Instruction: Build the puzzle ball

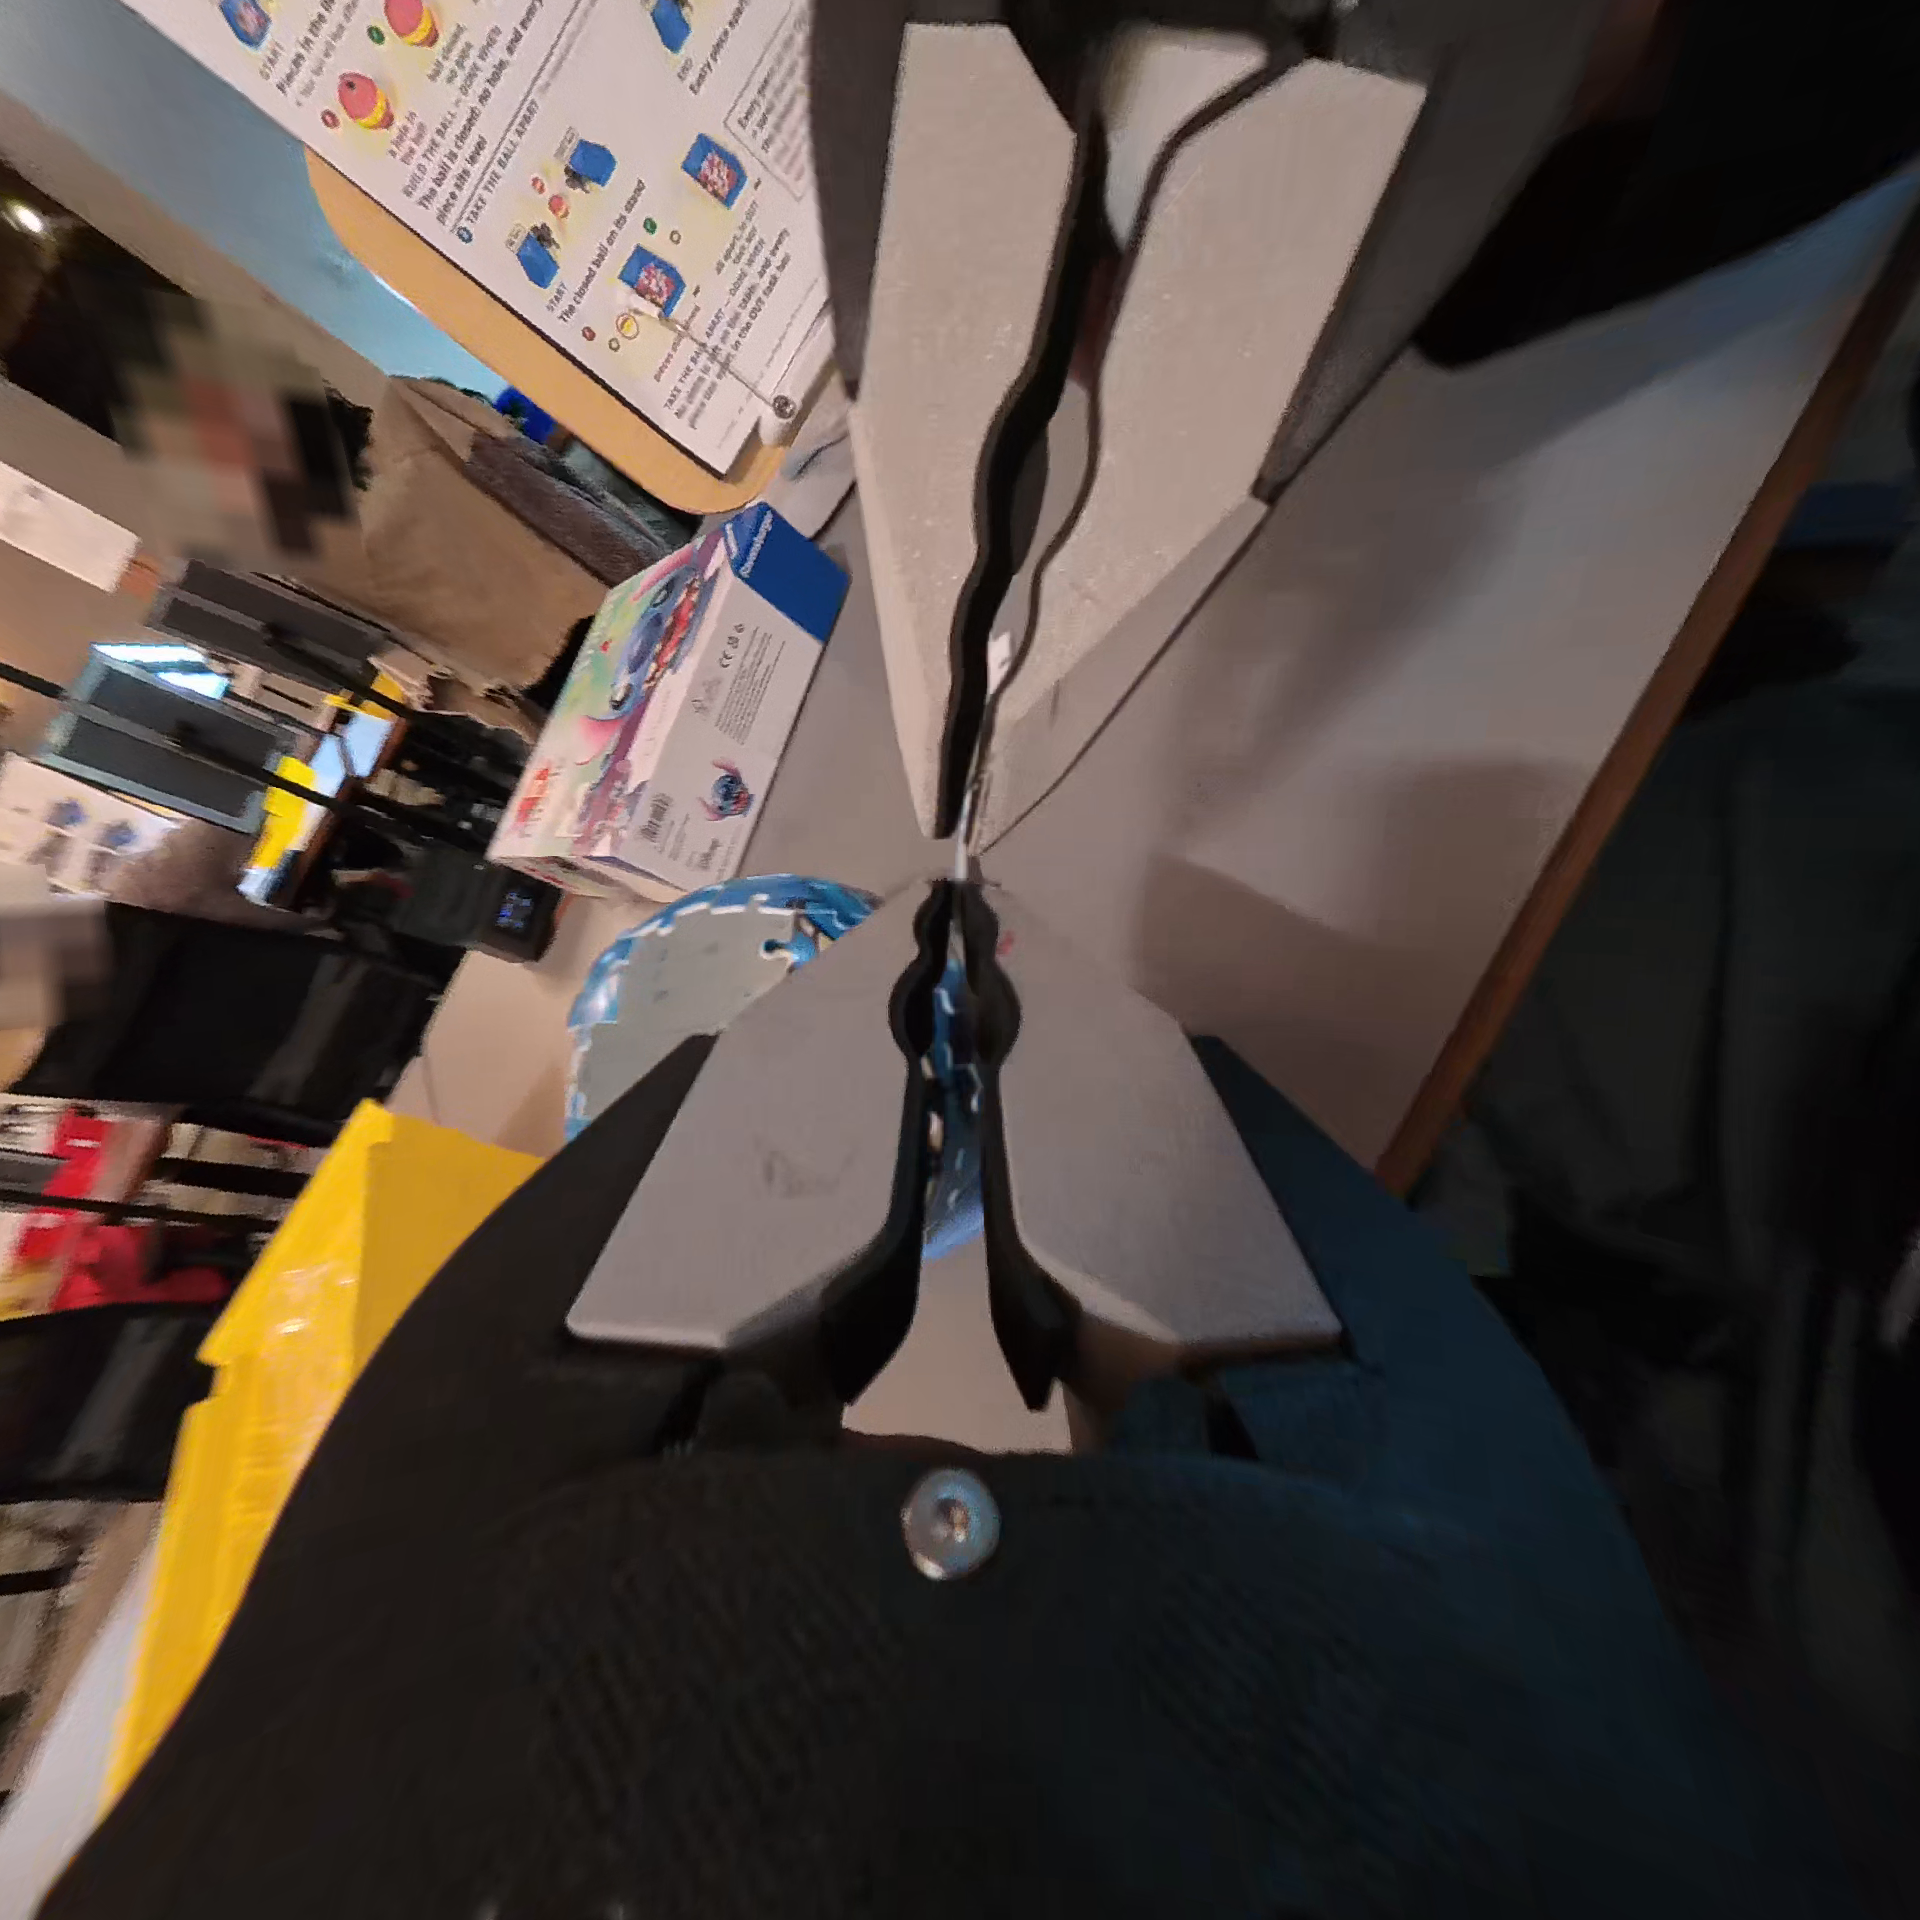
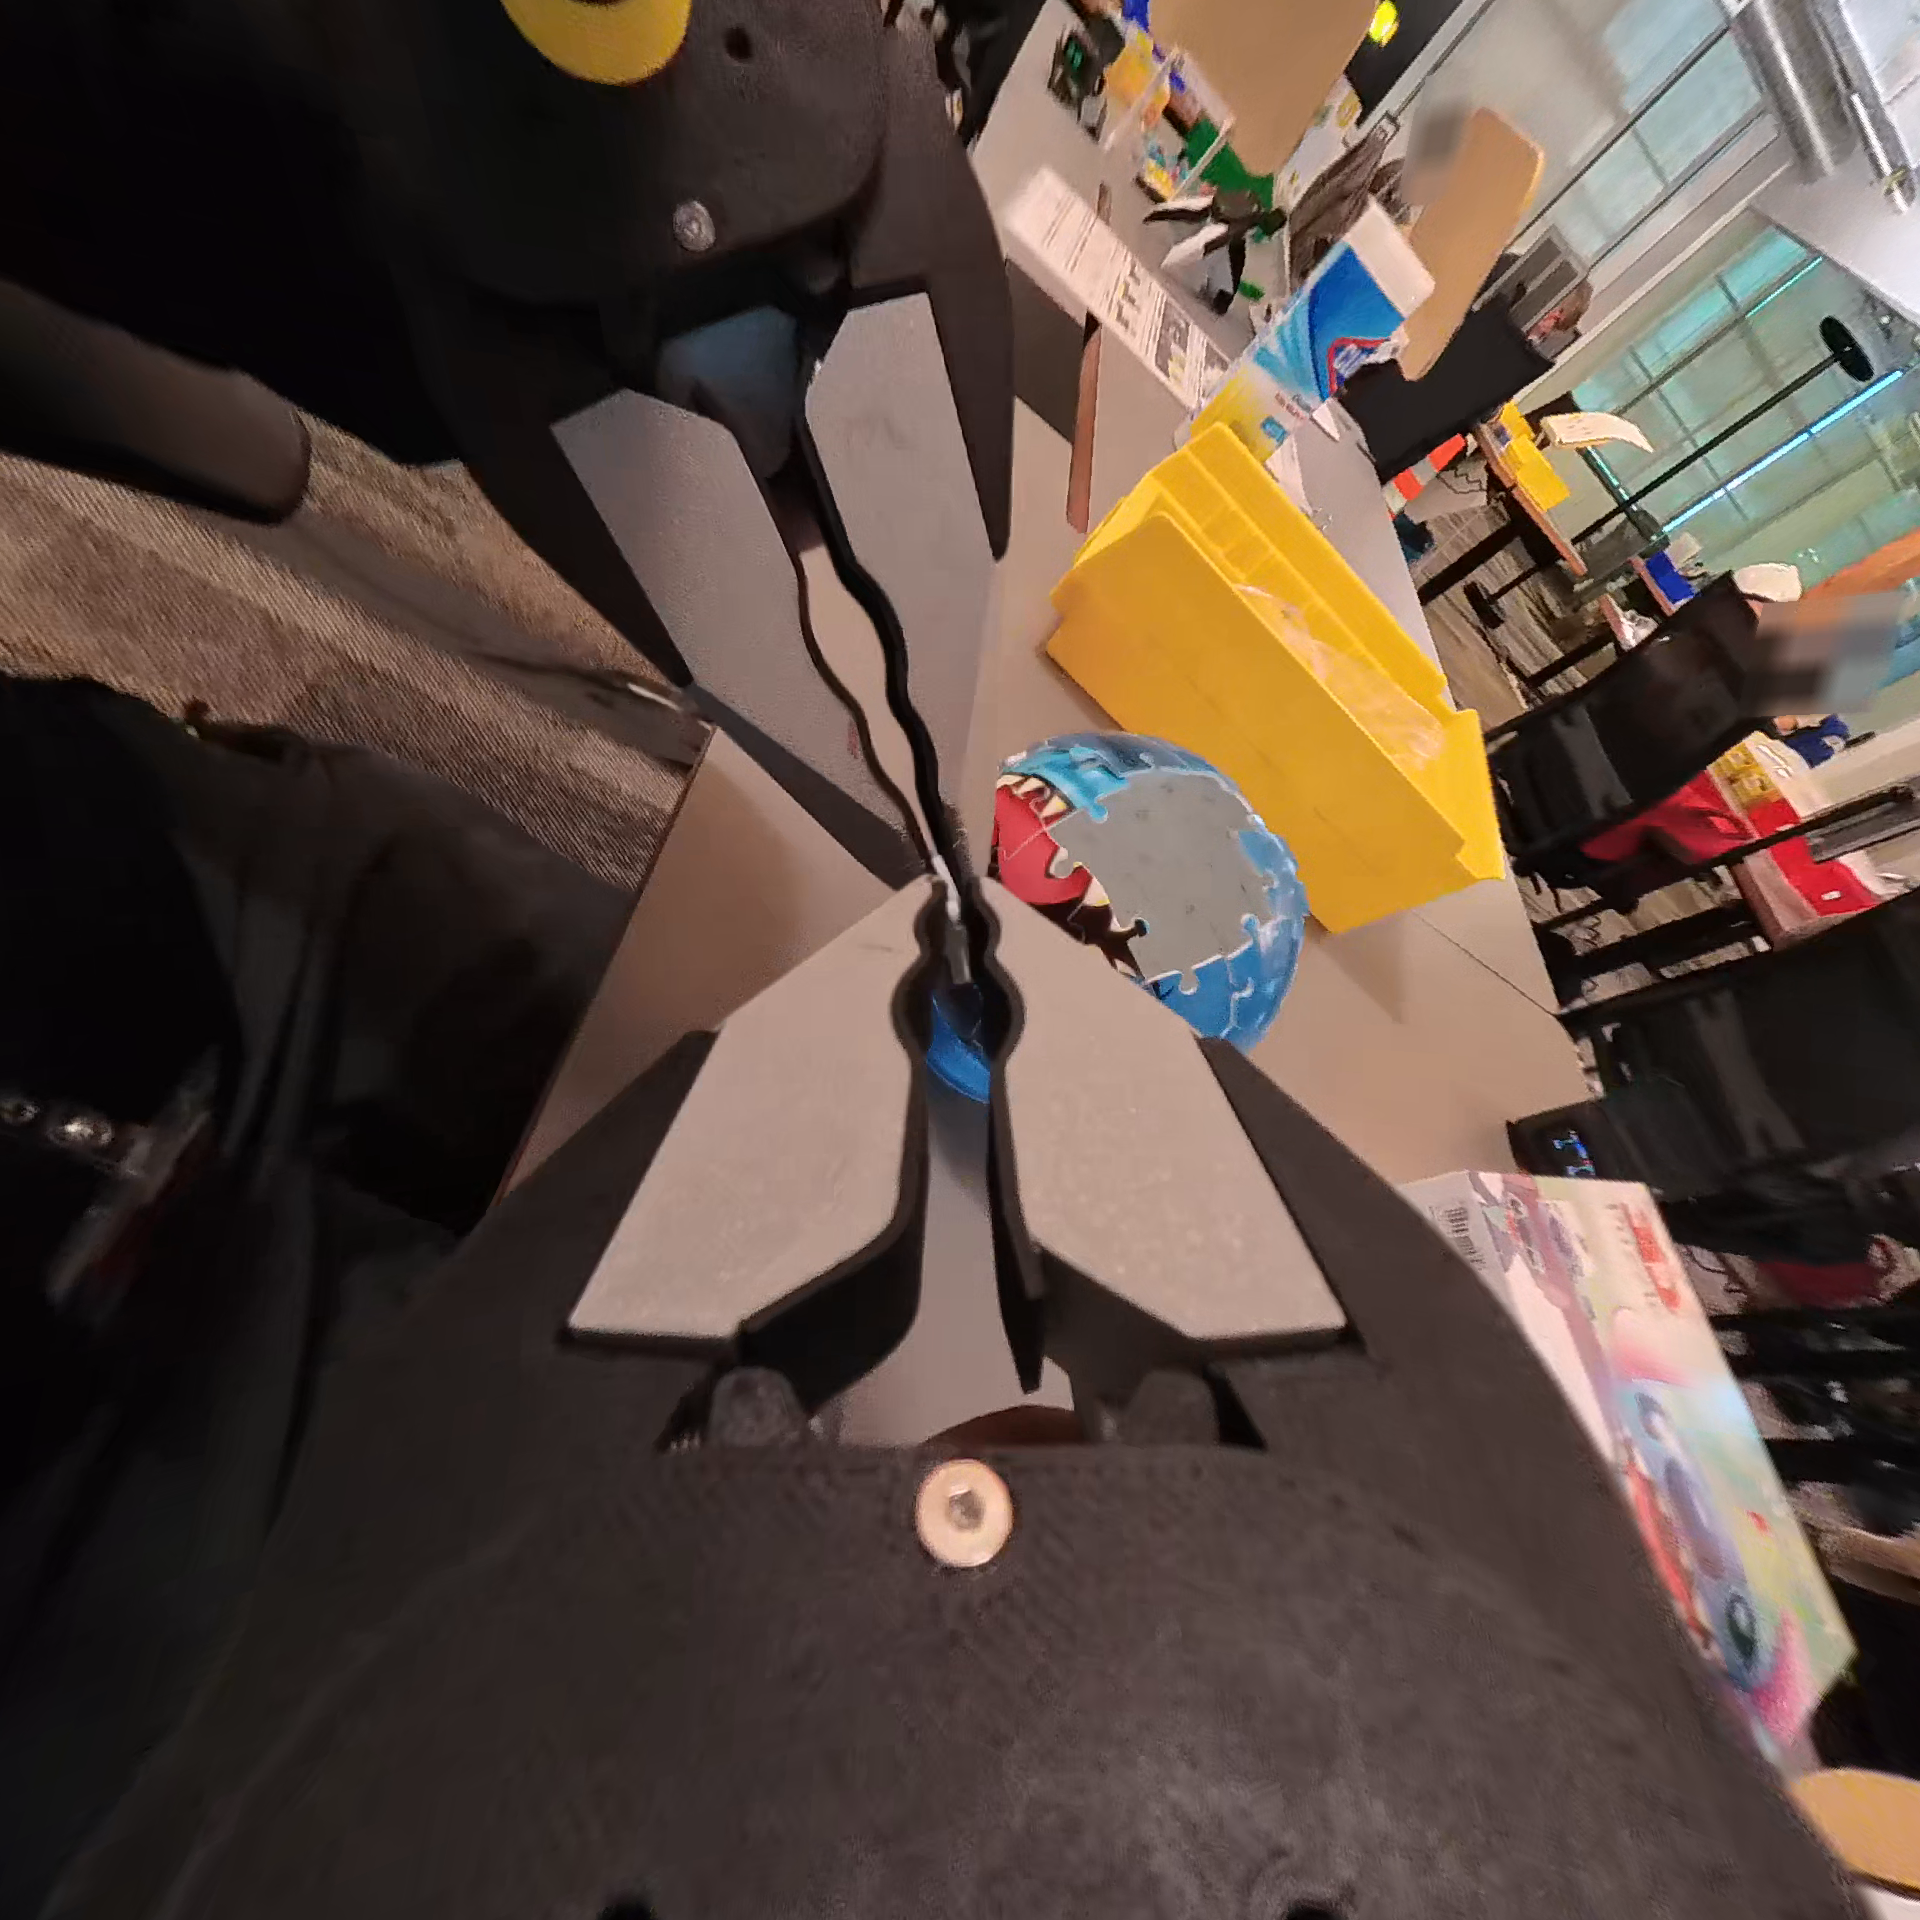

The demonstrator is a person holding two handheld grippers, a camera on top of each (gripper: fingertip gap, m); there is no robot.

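Observation:
The partly built puzzle ball (image 2: 1184,873), blue and red with a grey inner face showing, rests on the grey table (image 2: 1403,1039). It also shows in the left wrist view (image 1: 707,956), behind my left gripper. My left gripper (image 1: 951,899) and right gripper (image 2: 956,909) meet tip to tip above the table, both shut. A thin puzzle piece (image 2: 956,1039), blue with a white edge, is pinched between them and shows edge-on in the left wrist view (image 1: 963,857). The right gripper (image 1: 961,831) comes in from the top of the left wrist view. The left gripper (image 2: 940,868) comes in from the upper left of the right wrist view.
A yellow bin (image 2: 1278,675) stands just beyond the ball and also shows in the left wrist view (image 1: 312,1299). The puzzle box (image 1: 686,727) lies near the ball. A printed instruction sheet (image 1: 582,187) lies farther off. The table's wooden edge (image 1: 1662,675) runs close by. Less than 4 cm separates the two grippers' tips.

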